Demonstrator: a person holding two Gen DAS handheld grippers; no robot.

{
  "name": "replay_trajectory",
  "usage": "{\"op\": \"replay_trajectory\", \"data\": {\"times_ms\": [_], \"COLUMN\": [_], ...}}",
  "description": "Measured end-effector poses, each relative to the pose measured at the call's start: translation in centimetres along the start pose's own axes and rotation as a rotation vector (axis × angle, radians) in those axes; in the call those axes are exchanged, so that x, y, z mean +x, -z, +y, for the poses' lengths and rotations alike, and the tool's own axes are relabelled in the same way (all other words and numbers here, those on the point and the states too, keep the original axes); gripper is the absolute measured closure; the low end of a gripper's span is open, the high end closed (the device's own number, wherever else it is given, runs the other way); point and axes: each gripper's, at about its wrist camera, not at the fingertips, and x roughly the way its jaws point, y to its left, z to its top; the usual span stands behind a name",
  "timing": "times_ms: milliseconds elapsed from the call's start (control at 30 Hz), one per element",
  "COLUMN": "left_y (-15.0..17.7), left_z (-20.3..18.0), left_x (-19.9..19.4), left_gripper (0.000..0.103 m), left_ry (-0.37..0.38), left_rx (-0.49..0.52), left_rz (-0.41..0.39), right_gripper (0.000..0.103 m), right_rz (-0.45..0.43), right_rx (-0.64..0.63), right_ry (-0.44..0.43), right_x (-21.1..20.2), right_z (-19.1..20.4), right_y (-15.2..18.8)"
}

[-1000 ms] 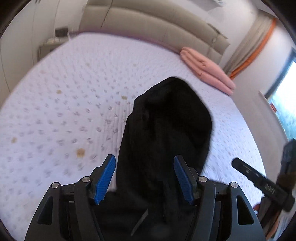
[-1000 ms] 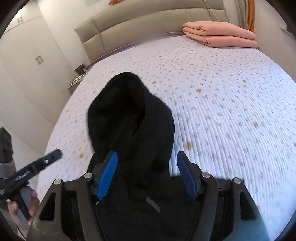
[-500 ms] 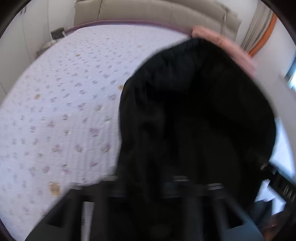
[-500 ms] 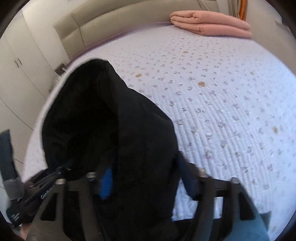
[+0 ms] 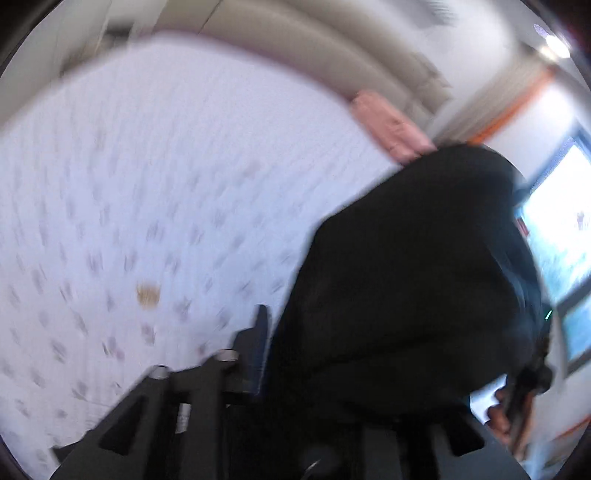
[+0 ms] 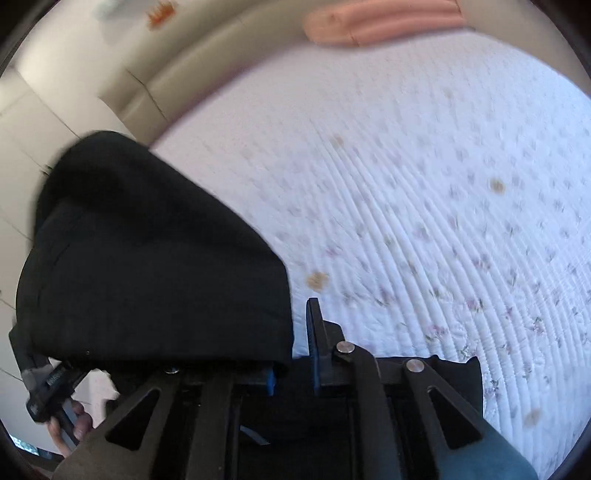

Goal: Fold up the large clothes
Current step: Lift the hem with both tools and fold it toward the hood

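Overhead now, both views badly smeared. Black garment (image 5: 413,280) hangs bunched and lifted clear of the bed (image 5: 147,184), filling the right half of the left wrist view; in the right wrist view the same dark cloth (image 6: 147,266) balloons over the left half.

Left gripper (image 5: 295,354): only one blue finger (image 5: 260,347) shows, at the cloth's left edge; the other is buried under the fabric. Cannot tell from this view whether it is spread or pinching.

Right gripper (image 6: 291,365): the two blue fingers stand close together, cloth drawn down between them at the hem; it looks pinched on the garment. One finger (image 6: 314,343) stands bare to the right of the fabric edge.

Bed cover is pale lilac, quilted in ribs, with small flower print and a few tan spots (image 6: 317,279). Folded pink blanket (image 6: 380,22) lies at the far end against the beige padded headboard (image 6: 192,74). Bright window (image 5: 565,229) at far right in the left view. Low left in the right view, a hand (image 6: 68,430) grips a dark handle.
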Motion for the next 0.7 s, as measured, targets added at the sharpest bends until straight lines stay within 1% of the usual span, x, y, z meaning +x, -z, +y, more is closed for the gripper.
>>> {"op": "replay_trajectory", "data": {"times_ms": [33, 67, 100, 133, 167, 200, 233, 267, 300, 400, 433, 467, 500, 600, 633, 667, 700], "left_y": [-0.2, -0.3, -0.3, -0.4, -0.6, -0.8, -0.8, -0.7, -0.5, 0.9, 1.8, 2.5, 2.9, 3.8, 4.1, 4.4, 4.7], "left_z": [2.0, 3.0, 4.4, 5.5, 6.0, 6.2, 6.2, 6.1, 5.4, 1.7, 0.5, -1.2, -2.0, -4.4, -5.0, -5.3, -5.2], "left_x": [1.4, 2.3, 3.7, 4.3, 4.3, 4.1, 3.7, 3.3, 2.6, -0.2, -1.2, -2.2, -2.8, -4.3, -4.9, -5.3, -6.1], "left_gripper": [0.070, 0.069, 0.069, 0.069, 0.063, 0.061, 0.061, 0.060, 0.058, 0.050, 0.048, 0.047, 0.046, 0.046, 0.046, 0.046, 0.041], "left_ry": [0.008, 0.013, 0.028, 0.075, 0.116, 0.146, 0.144, 0.130, 0.099, -0.028, -0.061, -0.105, -0.141, -0.238, -0.247, -0.255, -0.261], "left_rx": [-0.069, -0.110, -0.160, -0.202, -0.215, -0.212, -0.196, -0.173, -0.118, 0.091, 0.160, 0.255, 0.311, 0.453, 0.494, 0.522, 0.541], "left_rz": [0.037, 0.068, 0.122, 0.135, 0.132, 0.143, 0.154, 0.158, 0.157, 0.137, 0.132, 0.127, 0.125, 0.125, 0.128, 0.125, 0.108], "right_gripper": [0.087, 0.087, 0.083, 0.083, 0.081, 0.074, 0.069, 0.060, 0.058, 0.058, 0.058, 0.058, 0.058, 0.058, 0.057, 0.054, 0.052], "right_rz": [0.051, 0.097, 0.129, 0.146, 0.134, 0.126, 0.126, 0.126, 0.125, 0.120, 0.113, 0.100, 0.086, 0.021, 0.004, -0.021, -0.033], "right_rx": [0.010, 0.029, 0.030, 0.020, 0.015, 0.001, -0.015, -0.039, -0.064, -0.133, -0.151, -0.173, -0.191, -0.260, -0.278, -0.297, -0.300], "right_ry": [0.012, 0.020, 0.033, 0.043, 0.043, 0.050, 0.056, 0.062, 0.053, 0.019, 0.009, -0.007, -0.018, -0.041, -0.039, -0.034, -0.037], "right_x": [1.6, 3.2, 4.4, 5.2, 5.1, 4.8, 4.6, 4.2, 3.4, 0.2, -1.0, -2.3, -3.3, -6.8, -7.3, -7.8, -7.9], "right_z": [-0.5, -0.9, -1.1, -1.2, -1.1, -0.9, -0.7, -0.6, -0.5, -0.1, 0.1, 0.5, 0.9, 2.9, 3.6, 4.5, 5.1], "right_y": [0.3, 0.7, 1.0, 1.1, 1.1, 1.1, 1.1, 1.1, 1.3, 2.1, 2.5, 2.6, 2.6, 2.4, 2.3, 1.8, 1.2]}}
